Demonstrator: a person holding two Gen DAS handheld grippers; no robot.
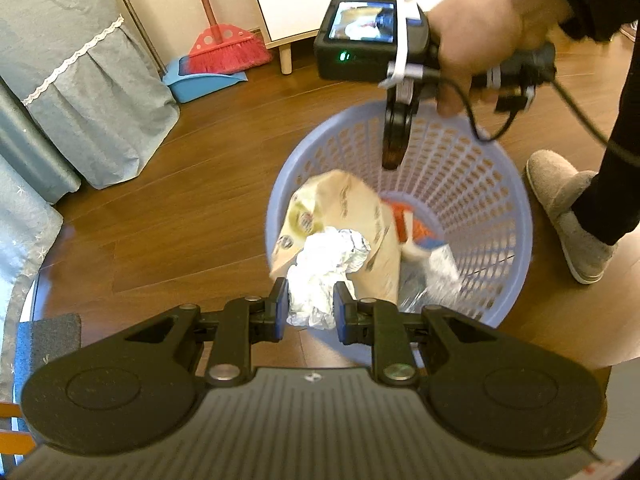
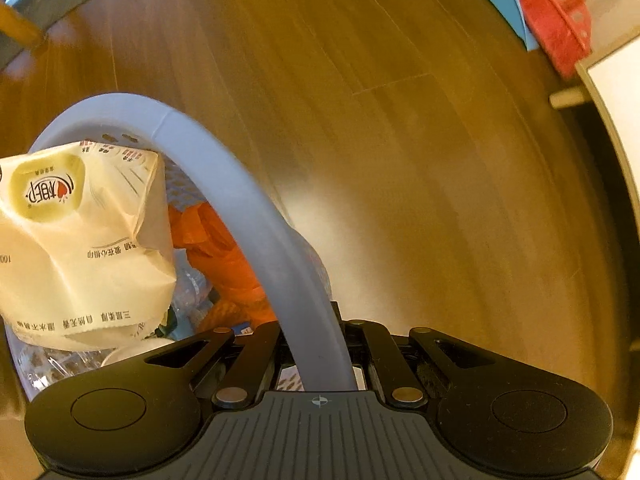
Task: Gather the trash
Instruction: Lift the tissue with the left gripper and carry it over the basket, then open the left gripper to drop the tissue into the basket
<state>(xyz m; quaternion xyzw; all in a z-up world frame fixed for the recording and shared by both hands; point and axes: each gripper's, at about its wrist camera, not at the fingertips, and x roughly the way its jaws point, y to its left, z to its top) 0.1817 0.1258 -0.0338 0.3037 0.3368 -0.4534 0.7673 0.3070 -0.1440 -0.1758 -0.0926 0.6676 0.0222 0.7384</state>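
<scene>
Our left tongs [image 1: 310, 304] pinch one crumpled white paper-and-foil wad [image 1: 324, 272] above the near rim of the single lavender perforated plastic basket [image 1: 480, 184], which our right tongs [image 2: 320, 344] clamp by its rim. The wad looks light and crushable, best held mid-bulk. Inside lie one cream tissue wrapper [image 1: 344, 204] and orange scraps [image 2: 224, 248].
</scene>
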